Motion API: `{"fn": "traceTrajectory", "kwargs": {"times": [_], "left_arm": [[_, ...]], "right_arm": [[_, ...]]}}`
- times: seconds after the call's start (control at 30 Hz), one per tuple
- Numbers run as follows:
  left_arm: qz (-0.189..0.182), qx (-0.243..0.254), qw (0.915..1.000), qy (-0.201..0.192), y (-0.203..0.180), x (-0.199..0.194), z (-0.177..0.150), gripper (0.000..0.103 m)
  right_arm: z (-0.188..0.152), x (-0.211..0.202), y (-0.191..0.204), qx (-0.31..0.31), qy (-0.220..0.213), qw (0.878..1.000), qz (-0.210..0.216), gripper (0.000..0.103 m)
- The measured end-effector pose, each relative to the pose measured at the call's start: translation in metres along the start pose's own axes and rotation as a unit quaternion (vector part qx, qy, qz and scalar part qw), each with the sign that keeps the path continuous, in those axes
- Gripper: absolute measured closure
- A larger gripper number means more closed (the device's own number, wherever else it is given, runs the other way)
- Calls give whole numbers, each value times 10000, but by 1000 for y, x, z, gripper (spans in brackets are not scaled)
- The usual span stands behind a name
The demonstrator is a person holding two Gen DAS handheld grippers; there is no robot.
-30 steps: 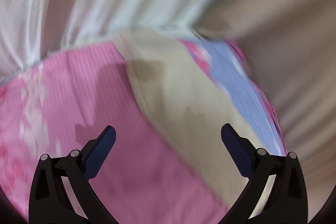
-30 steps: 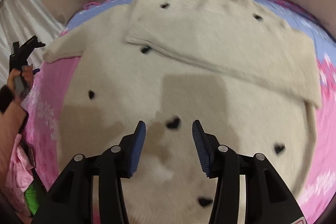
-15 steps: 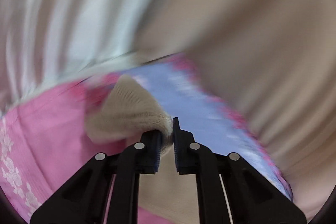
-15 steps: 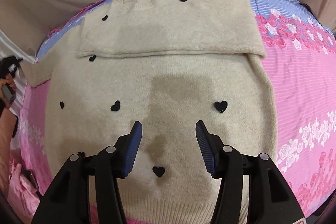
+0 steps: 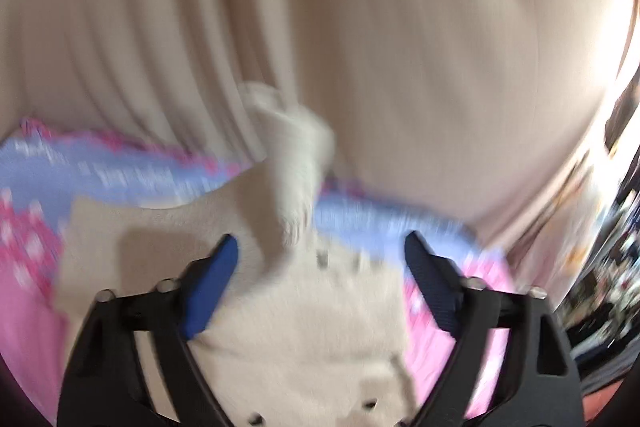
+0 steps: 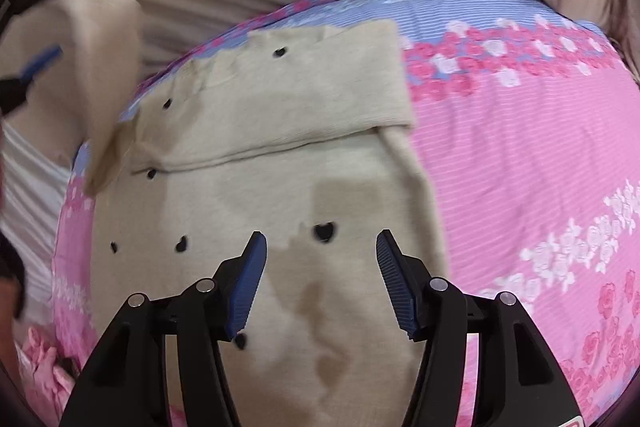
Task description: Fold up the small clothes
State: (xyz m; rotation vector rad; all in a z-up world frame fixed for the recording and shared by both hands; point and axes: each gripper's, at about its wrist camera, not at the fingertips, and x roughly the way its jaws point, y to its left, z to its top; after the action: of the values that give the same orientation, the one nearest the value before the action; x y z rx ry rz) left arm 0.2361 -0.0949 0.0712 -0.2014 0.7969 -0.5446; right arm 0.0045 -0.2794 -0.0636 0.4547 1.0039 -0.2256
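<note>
A cream knit sweater (image 6: pixel 280 155) with small black hearts lies on a pink and blue floral bedsheet (image 6: pixel 520 155). One sleeve lies folded across its chest. The other sleeve (image 6: pixel 108 67) is up in the air at the left of the right wrist view, blurred. In the left wrist view that sleeve (image 5: pixel 296 163) hangs in mid-air just beyond my left gripper (image 5: pixel 320 267), which is open and holds nothing. My right gripper (image 6: pixel 318 259) is open and empty, hovering over the sweater's lower body. The left gripper's blue pad (image 6: pixel 40 61) shows at the far left.
Beige curtains (image 5: pixel 360 27) hang behind the bed. A white curtain (image 6: pixel 32 167) hangs at the left. A bunched pink cloth (image 6: pixel 44 367) lies at the lower left. Cluttered dark items (image 5: pixel 616 267) stand at the far right of the left wrist view.
My left gripper was shut on the sleeve's cuff half a second ago; it has swung right over the sweater and opened, releasing the sleeve in mid-air. My right gripper drifted over the sweater, still open.
</note>
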Motion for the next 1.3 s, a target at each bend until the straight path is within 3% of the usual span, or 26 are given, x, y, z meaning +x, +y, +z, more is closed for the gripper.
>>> {"fn": "traceTrajectory", "kwargs": {"times": [0.03, 0.13, 0.27, 0.43, 0.57, 0.7, 0.73, 0.77, 0.8, 0.83, 1.0, 1.07, 1.13, 1.2, 1.23, 1.3], "left_arm": [[202, 178, 9988, 404, -15, 25, -27, 19], [539, 207, 9919, 1131, -25, 44, -92, 19], [807, 19, 9839, 1594, -16, 26, -146, 19], [1281, -174, 9787, 1593, 18, -14, -169, 19], [1570, -412, 9767, 1405, 49, -53, -179, 17], [1781, -636, 9729, 1328, 75, -74, -183, 15], [1785, -733, 9718, 1356, 81, -75, -185, 15], [1788, -825, 9707, 1375, 86, -76, -186, 15], [1818, -920, 9690, 1398, 91, -75, -186, 15], [1814, -966, 9686, 1400, 94, -74, -187, 15], [1721, -960, 9707, 1373, 100, -68, -182, 15], [1651, -940, 9722, 1368, 98, -65, -180, 15], [1603, -905, 9730, 1393, 95, -59, -180, 15], [1541, -864, 9733, 1466, 90, -52, -179, 15], [1499, -850, 9737, 1490, 87, -49, -179, 15], [1448, -783, 9743, 1539, 81, -43, -179, 15]], "right_arm": [[0, -2, -7, 17, -33, 10000, -74, 46], [6, -6, -25, 24, -99, 9999, -72, 45], [32, 1, -18, -308, -149, 9993, 127, 43], [86, 48, 22, -521, 115, 9958, 747, 42], [130, 100, 55, -337, 309, 9961, 760, 42], [148, 146, 75, -62, 638, 9949, 774, 42], [148, 156, 79, 31, 749, 9941, 784, 51], [147, 164, 82, 98, 819, 9930, 840, 84], [146, 167, 85, 104, 896, 9918, 908, 96], [146, 164, 89, 97, 835, 9919, 956, 96], [175, 76, 103, -146, -482, 9876, 1488, 97], [179, 39, 96, -312, -971, 9869, 1253, 97], [174, 28, 76, -433, -1078, 9903, 759, 97], [161, 53, 49, -443, -753, 9960, 198, 97], [154, 74, 32, -306, -389, 9988, 9, 97], [143, 108, 12, -135, 217, 9997, -64, 97]]}}
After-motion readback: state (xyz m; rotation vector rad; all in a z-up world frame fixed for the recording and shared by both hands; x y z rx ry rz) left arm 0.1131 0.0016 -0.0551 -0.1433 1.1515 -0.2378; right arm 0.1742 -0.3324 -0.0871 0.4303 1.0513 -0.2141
